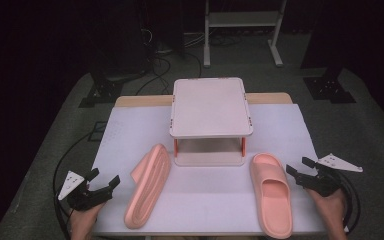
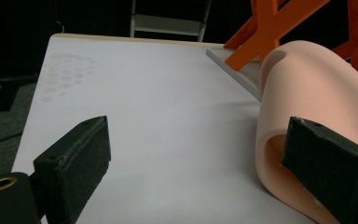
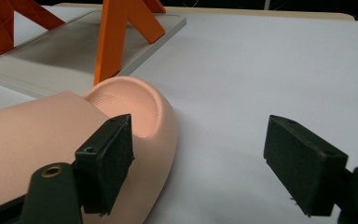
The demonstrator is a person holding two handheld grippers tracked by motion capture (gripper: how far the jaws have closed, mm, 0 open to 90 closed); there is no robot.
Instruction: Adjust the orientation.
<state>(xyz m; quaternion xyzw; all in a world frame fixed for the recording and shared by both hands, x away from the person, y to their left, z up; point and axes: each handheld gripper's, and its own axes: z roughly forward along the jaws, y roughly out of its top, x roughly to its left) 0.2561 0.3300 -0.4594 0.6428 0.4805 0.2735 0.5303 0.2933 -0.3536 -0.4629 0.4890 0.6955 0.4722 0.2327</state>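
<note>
Both tongs spread beside slippers

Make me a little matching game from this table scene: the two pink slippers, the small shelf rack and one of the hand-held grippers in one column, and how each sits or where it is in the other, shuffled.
Things:
1. left slipper
2. right slipper
3. shelf rack
4. left gripper

States or places:
A. stands at the middle of the table, orange legs, pale top
B. lies flat, sole down, opening up
C. jaws open, nothing between them, at the table's near left corner
D. tipped up on its side edge

Pairs: 1-D, 2-B, 3-A, 4-C
</note>
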